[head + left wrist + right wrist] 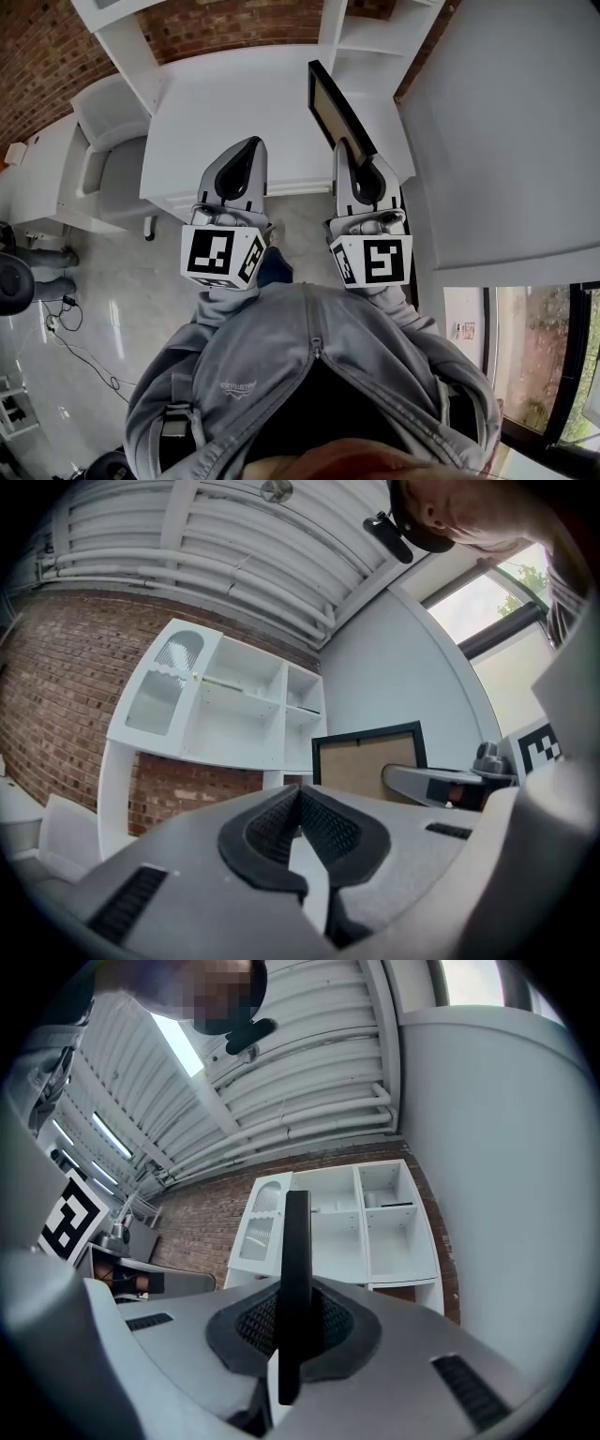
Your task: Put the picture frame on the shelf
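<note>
Black-rimmed with a tan board back, the picture frame (336, 111) is held upright in the upper middle of the head view, over the right end of the white desk top (225, 94). Your right gripper (349, 150) has it by the lower rim, pads closed on the thin edge. In the right gripper view that edge runs straight up between the jaws.

It looks light and stiff. The far face is probably glazed, so treat it as fragile. The narrow rim also seems smooth enough to pivot in a single pinch. A hold this low leaves the top free to swing, and a bite nearer the middle of one side would likely steady it.

Your left gripper (248, 150) sits to the left of the frame and apart from it, jaws fully together on nothing.

Beyond both, the white shelf (370, 37) rises at the top right of the head view, with open compartments facing you. Behind it runs the brick wall (56, 47), and a grey chair (112, 169) stands at the left.
</note>
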### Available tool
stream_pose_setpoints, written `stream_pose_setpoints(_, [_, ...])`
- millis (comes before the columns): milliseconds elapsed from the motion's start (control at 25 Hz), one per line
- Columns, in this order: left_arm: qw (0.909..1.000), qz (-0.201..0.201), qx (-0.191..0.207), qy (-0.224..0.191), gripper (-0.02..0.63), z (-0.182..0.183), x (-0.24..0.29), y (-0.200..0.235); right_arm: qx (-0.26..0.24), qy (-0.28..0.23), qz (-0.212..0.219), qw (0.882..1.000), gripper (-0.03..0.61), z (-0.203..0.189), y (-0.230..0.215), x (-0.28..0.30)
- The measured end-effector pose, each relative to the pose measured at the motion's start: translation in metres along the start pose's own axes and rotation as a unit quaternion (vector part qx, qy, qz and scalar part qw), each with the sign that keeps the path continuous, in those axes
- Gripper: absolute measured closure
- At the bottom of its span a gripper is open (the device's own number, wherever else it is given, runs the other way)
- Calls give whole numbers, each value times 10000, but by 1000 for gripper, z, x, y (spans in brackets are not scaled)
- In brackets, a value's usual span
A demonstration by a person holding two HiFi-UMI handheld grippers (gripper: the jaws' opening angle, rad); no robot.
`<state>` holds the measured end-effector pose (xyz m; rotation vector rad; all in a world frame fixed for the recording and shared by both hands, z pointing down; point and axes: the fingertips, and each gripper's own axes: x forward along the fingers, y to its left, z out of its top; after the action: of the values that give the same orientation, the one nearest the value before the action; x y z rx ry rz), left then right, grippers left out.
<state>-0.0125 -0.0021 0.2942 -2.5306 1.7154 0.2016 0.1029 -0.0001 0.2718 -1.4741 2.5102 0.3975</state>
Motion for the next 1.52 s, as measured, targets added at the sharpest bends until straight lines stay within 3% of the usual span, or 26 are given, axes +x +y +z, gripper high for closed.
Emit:
stream_pose_setpoints(960, [9996,-231,-117,107,606,-23,172,141,-77,166,-112,9998,545,-69,-31,208])
stream_pose_setpoints(1520, [9983,-549,-145,113,606,-33,241,180,-127,201,-425,9988,545,-95,-54,273])
